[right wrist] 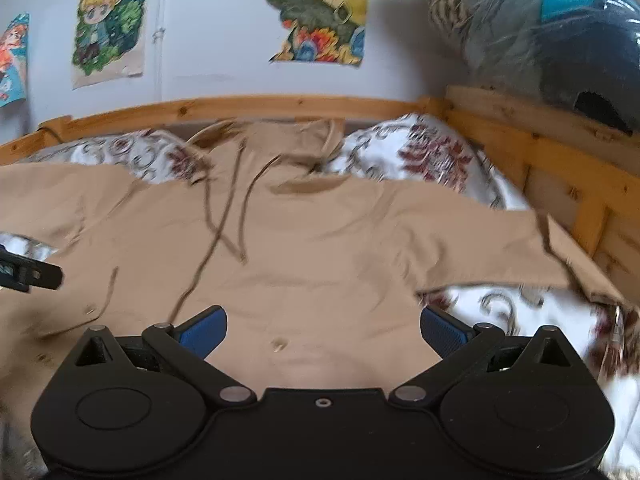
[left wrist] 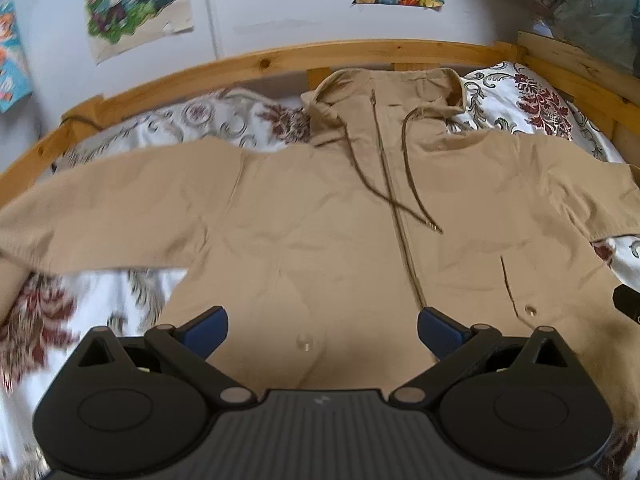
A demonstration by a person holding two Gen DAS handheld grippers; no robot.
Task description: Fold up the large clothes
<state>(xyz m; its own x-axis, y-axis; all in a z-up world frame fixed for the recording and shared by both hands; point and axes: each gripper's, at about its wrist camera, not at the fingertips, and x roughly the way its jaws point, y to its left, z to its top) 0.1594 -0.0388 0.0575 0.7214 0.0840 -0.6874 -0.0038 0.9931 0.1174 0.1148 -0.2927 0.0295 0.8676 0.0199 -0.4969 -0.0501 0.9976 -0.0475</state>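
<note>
The 2 blue-padded fingers of the left gripper are standing spread wide with nothing between them, hovering over the lower front of the tan zip-up hooded jacket, and the right gripper is showing the same: its fingers are parted and gripping nothing, poised above the hem area near a small snap. The jacket is lying face up and spread flat on the white bedcover with dark red floral print, its hood pointing toward the pine bed frame, the zipper closed, 2 dark brown drawstrings trailing across the chest, and both sleeves stretched out to the sides. Folding does not appear to have started, so the step in hand is probably taking hold for a 1st fold. To do it well, each gripper should be pinching only the jacket cloth at a sleeve or side edge, not the bedcover beneath, and both should be lifting evenly so the body stays smooth. The right sleeve is running up against the frame's side rail, so it is likely needing a pull inward first. Drawstrings should be kept inside the fold. Both views are somewhat blurred.
</note>
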